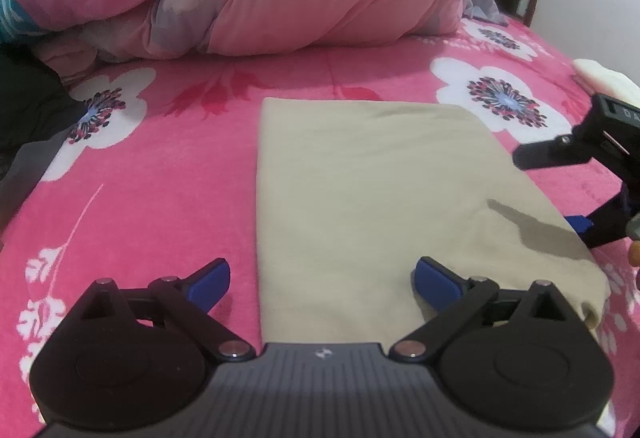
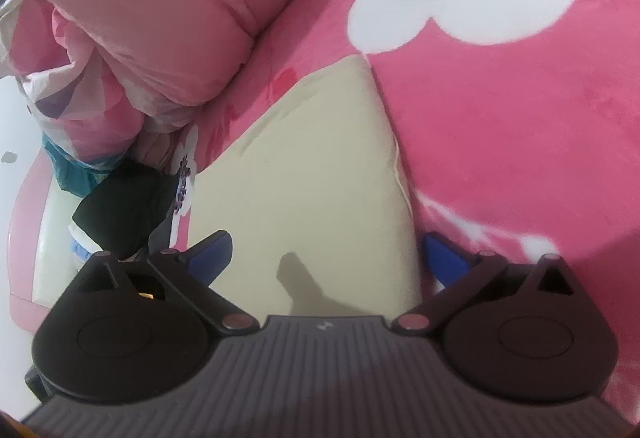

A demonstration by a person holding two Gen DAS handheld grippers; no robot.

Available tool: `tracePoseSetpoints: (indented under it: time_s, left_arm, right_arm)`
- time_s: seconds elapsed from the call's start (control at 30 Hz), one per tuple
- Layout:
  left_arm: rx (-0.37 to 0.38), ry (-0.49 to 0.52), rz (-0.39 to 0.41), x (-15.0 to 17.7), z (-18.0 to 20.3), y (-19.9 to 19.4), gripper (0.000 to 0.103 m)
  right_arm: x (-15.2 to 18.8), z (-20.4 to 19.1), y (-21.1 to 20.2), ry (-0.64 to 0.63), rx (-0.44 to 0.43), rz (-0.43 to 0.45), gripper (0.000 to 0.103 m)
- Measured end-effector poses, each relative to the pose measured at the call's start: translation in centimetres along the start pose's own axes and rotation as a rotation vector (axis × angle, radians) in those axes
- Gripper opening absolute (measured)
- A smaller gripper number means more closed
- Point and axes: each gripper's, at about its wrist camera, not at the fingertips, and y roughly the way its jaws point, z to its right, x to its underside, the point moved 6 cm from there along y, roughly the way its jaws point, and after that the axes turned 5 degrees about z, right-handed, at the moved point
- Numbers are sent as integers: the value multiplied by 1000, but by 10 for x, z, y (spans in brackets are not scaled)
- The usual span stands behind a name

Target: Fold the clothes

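Pink flowered bed [image 1: 160, 198] carries a beige garment [image 1: 360, 198] lying as a flat, neat rectangle mid-bed, seemingly folded or nearly so, while left gripper [image 1: 322, 278] and right gripper [image 2: 326, 256] hover, jaws spread, empty.

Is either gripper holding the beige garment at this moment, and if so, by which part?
Nothing is held. The left gripper and right gripper are both open above the folded beige garment, which lies flat on the pink floral blanket.
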Motion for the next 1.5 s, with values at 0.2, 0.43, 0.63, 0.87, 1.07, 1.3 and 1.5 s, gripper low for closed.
tracePoseSetpoints:
  time_s: [0.2, 0.43, 0.63, 0.87, 1.07, 1.3, 1.5]
  left_arm:
    - [5, -14, -10, 0, -1, 3, 102]
    - [49, -68, -29, 3, -4, 10, 103]
    - [147, -143, -60, 5, -11, 20, 103]
    - [220, -156, -79, 4, -9, 31, 103]
    - [271, -155, -89, 3, -7, 36, 103]
    - [350, -187, -149, -1, -1, 39, 103]
    - [372, -218, -171, -5, -1, 46, 103]
  right_arm:
    - [-7, -1, 13, -9, -16, -1, 102]
    - [-5, -5, 18, -75, -26, 11, 102]
    - [0, -6, 15, -108, -48, 19, 102]
    - [-2, -5, 14, -90, -46, 5, 102]
    - [-6, -4, 15, -52, -39, -13, 102]
    - [-10, -2, 16, -6, -35, -33, 102]
    - [-8, 1, 11, 5, -81, -55, 102]
